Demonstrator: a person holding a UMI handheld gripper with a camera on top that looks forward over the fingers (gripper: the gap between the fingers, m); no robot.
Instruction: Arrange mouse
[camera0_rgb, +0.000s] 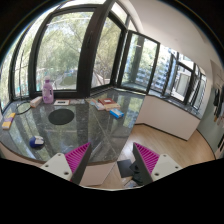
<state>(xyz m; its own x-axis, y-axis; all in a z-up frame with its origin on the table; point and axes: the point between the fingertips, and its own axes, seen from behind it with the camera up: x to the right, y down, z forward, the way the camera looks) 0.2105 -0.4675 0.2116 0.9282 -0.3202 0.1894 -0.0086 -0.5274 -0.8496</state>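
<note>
**Gripper raised over a glass desk, nothing held, mouse not identified**

Near: gripper (111, 160), fingers spread wide w/ nothing between them; the magenta pads (76, 156) face inward across an open gap. Probably a carry or approach pose, high above the work surface, since no item lies within reach of the tips.

Mid: glass table (90, 125), beyond the fingers. On it, a dark round object (61, 116) at centre-left, a small blue item (37, 142) nearer and left, a box-like item (116, 114) to the right.

Far: a purple bottle (48, 92) at the far left, then windows (75, 45) w/ trees outside.

Hard to make out: the mouse can't be picked out w/ confidence; one of the small tabletop items may be it. Table's near edge is cut off behind the fingers.
</note>
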